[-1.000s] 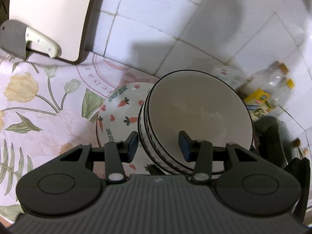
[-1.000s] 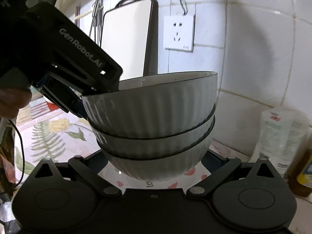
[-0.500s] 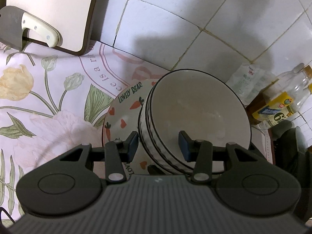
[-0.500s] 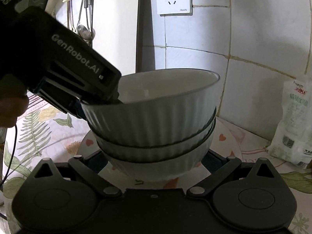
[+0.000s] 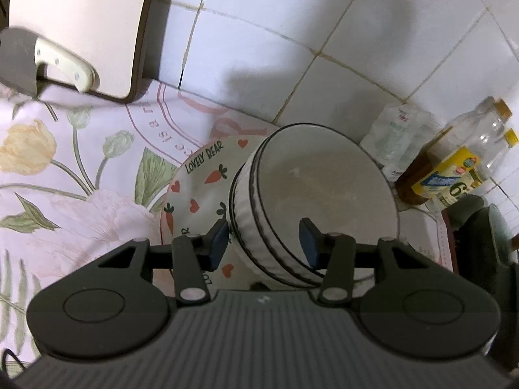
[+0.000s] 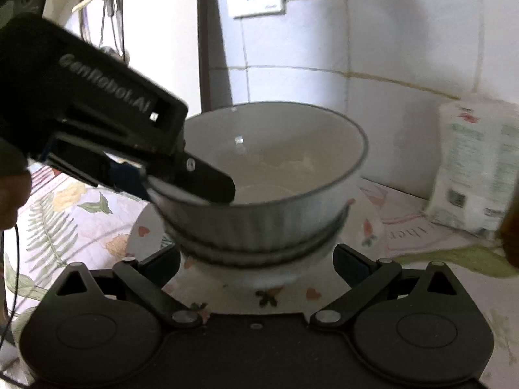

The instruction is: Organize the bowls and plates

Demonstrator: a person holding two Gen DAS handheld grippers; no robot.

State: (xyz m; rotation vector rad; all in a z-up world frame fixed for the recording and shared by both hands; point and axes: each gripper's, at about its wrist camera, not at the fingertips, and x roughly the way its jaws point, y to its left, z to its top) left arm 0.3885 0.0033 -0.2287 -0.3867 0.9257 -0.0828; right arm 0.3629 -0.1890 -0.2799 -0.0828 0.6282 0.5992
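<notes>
Here, left tongs (image 5: 264, 240) grasping bowl stack (image 5: 311, 207) rim over plate (image 5: 198, 191), right tongs (image 6: 256, 264) seemingly released.

Hidden and blurred, operator:
Your bowl stack (image 6: 269, 194) covers most of the plate (image 5: 198, 191); the packet (image 6: 476, 165) is motion-blurred and its print unreadable; the knife (image 5: 61, 61) runs off-frame.

bowl stack (image 5: 321, 201) on plate (image 5: 198, 194), bottles (image 5: 454, 175) right
</notes>
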